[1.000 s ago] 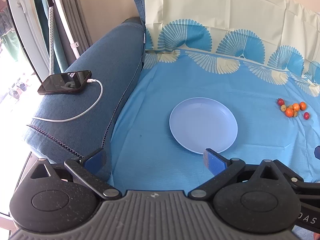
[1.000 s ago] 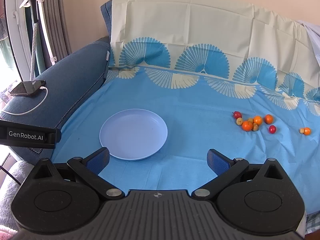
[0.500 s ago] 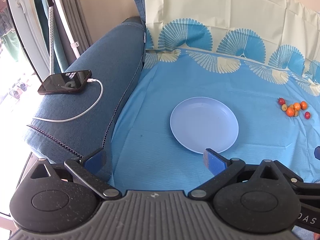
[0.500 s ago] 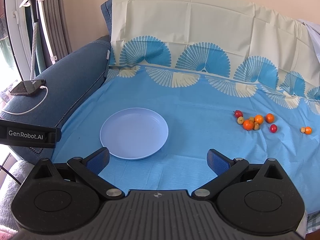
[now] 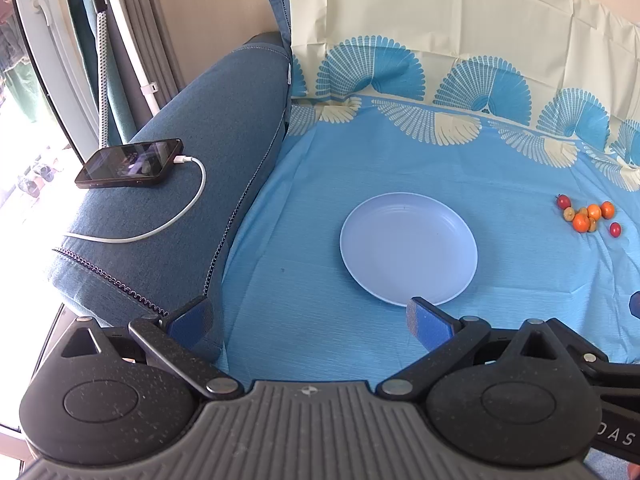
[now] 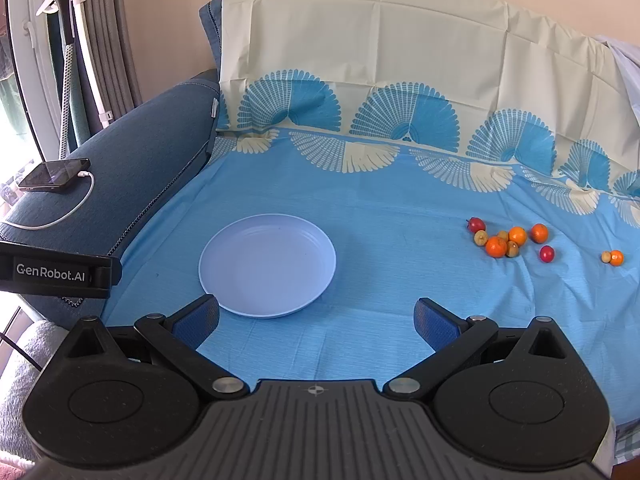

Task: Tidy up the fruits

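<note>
Since the earlier frames both cameras have drifted only slightly: in the left wrist view the plate and fruit sit a touch further right, and in the right wrist view they have shifted a little to the right as well.

A blue sofa (image 6: 152, 160) fills the scene, its seat and back covered by a light blue sheet (image 6: 380, 208) with a fan pattern and cream upper band. The sofa's armrest (image 5: 192, 168) carries a dark phone (image 5: 130, 163) plugged into a white cable (image 5: 176, 216).

The left hand-held gripper (image 5: 310, 320) hovers low over the sheet with its blue-padded jaws spread wide and nothing between them; its right finger overlaps the near rim of the plate. The right hand-held gripper (image 6: 316, 318) is likewise spread wide and empty, its left finger just beside the plate's near-left rim.

The pale blue plate (image 6: 267, 266) lies empty on the sheet, ahead of both grippers.

The small fruits (image 6: 508, 240), orange, red and yellowish, lie clustered on the sheet well to the right of the plate and well apart from either gripper. Two more fruits (image 6: 613, 257), one orange and one pale, sit touching further right.
</note>
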